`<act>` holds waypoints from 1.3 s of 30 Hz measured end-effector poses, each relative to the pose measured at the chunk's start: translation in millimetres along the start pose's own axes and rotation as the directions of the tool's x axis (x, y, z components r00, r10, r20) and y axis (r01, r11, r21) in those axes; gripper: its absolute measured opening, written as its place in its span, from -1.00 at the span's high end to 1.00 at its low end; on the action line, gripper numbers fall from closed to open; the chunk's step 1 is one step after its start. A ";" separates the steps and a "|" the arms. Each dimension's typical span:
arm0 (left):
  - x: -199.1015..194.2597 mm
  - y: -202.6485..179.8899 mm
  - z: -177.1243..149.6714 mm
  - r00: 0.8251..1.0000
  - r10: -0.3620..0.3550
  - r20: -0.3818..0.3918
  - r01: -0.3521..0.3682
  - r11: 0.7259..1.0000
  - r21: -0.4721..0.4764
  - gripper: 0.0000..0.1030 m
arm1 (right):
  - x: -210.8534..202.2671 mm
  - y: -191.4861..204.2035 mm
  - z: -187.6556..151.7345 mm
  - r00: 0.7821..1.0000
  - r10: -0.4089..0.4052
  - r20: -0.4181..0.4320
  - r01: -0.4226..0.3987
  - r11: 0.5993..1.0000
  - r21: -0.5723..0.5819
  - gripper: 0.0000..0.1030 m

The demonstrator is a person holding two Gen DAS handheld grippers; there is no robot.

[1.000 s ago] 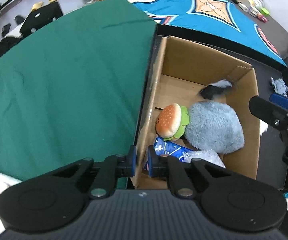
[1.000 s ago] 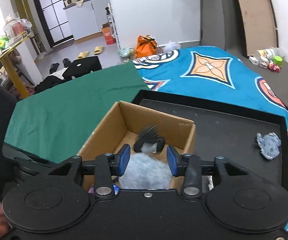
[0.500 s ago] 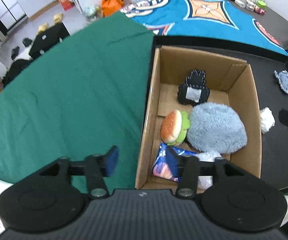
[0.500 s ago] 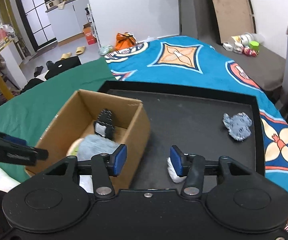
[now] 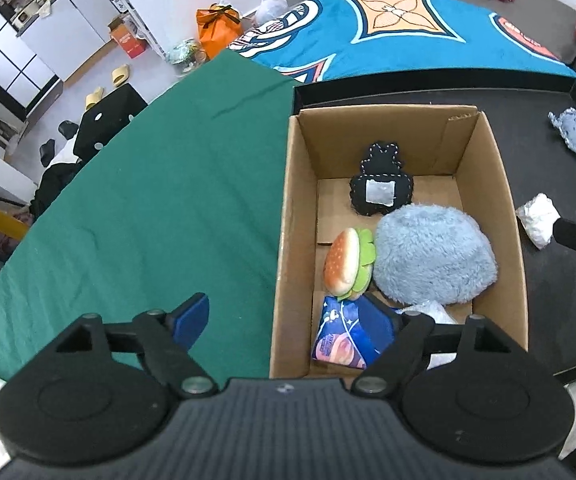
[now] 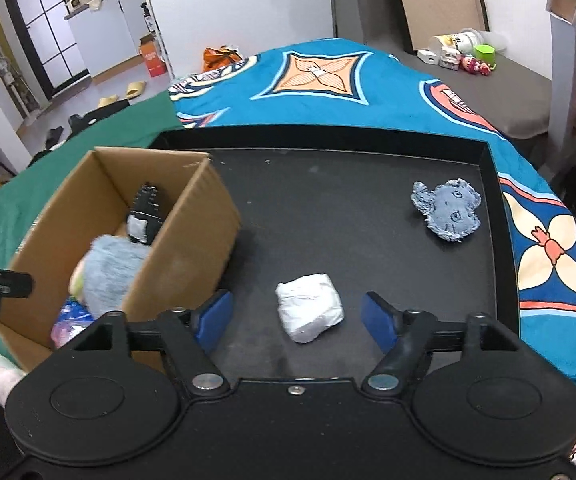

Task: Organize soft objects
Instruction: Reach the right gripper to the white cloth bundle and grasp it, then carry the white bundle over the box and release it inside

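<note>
Bed w/ black tray, green cloth

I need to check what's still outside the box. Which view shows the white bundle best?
The right wrist view: the white bundle lies whole on the black tray, centred ahead of the open right tool. The left wrist view shows it only small at the edge, beside the box.

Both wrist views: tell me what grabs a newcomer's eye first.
The cardboard box on the black tray, holding a fluffy blue plush, a burger toy and a black stitched toy. Then the white bundle lying on the tray between the open right gripper fingers, untouched.
</note>
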State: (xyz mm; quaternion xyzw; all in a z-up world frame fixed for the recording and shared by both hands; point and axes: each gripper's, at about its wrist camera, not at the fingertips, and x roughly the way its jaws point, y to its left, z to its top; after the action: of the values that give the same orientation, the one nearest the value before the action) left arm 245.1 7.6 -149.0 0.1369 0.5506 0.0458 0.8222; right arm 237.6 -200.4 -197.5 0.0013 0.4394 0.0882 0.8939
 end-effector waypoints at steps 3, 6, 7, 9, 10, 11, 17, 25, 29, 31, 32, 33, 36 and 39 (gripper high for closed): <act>1.2 -3.1 1.8 1.000 0.017 -0.007 -0.017 1.000 0.008 -0.57 | 7.7 -5.1 -1.2 1.000 -0.009 0.000 0.009 1.000 0.001 -0.45; 4.2 -5.4 4.0 0.999 0.028 -0.027 -0.028 1.000 0.011 -0.58 | 15.6 -10.0 -2.3 1.000 0.003 -0.007 -0.003 1.000 0.012 -0.45; 5.2 -5.5 4.9 0.999 0.030 -0.033 -0.030 1.000 0.009 -0.58 | 18.1 -11.6 -3.1 1.000 0.006 -0.007 -0.006 1.000 0.013 -0.45; 7.2 -6.0 6.4 0.998 0.036 -0.048 -0.036 0.999 0.005 -0.58 | 23.7 -13.9 -5.2 1.000 0.007 -0.010 -0.007 1.000 0.014 -0.45; 8.1 -6.5 7.2 0.998 0.039 -0.054 -0.039 0.999 0.004 -0.58 | 26.1 -14.8 -6.0 1.000 0.006 -0.014 -0.006 1.000 0.015 -0.45; 8.7 -6.9 8.1 0.997 0.041 -0.059 -0.041 0.999 0.003 -0.58 | 28.8 -16.4 -7.3 1.000 0.007 -0.017 -0.007 1.000 0.016 -0.45; 10.2 -11.8 12.0 0.996 0.051 -0.078 -0.051 0.999 0.000 -0.58 | 38.7 -23.7 -12.5 1.000 0.010 -0.021 -0.010 1.000 0.015 -0.42; 8.5 -20.8 12.0 0.992 0.090 -0.090 -0.087 0.996 0.038 -0.58 | 44.4 -30.3 -17.9 0.999 0.020 -0.030 -0.018 0.999 0.042 0.29; 7.0 -20.5 11.5 0.991 0.095 -0.091 -0.092 0.995 0.036 -0.58 | 37.3 -36.1 -19.1 1.000 0.000 -0.028 0.002 0.998 0.059 0.29; 6.2 -21.9 11.8 0.991 0.096 -0.091 -0.092 0.995 0.039 -0.58 | 33.2 -39.7 -20.0 0.999 0.006 -0.031 -0.003 0.997 0.075 0.29; 5.4 -21.7 11.3 0.992 0.095 -0.088 -0.092 0.995 0.039 -0.58 | 31.6 -40.3 -19.8 1.000 0.001 -0.030 0.001 0.997 0.074 0.29; 5.4 -21.4 11.3 0.992 0.094 -0.086 -0.091 0.995 0.036 -0.58 | 29.5 -41.0 -19.6 1.000 -0.003 -0.028 0.005 0.997 0.074 0.29; 2.5 -18.1 9.8 0.993 0.088 -0.077 -0.087 0.996 0.021 -0.58 | 21.2 -43.1 -18.1 1.000 -0.006 -0.019 0.007 0.997 0.079 0.29; -0.4 -16.8 7.8 0.994 0.088 -0.066 -0.087 0.996 0.017 -0.58 | 14.6 -43.4 -15.5 1.000 -0.018 -0.010 0.018 0.997 0.075 0.29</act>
State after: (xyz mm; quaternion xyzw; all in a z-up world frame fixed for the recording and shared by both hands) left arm 250.8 -9.9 -150.5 0.1653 0.5714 0.0825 0.7996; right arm 240.9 -241.9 -222.0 0.0306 0.4465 0.0635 0.8920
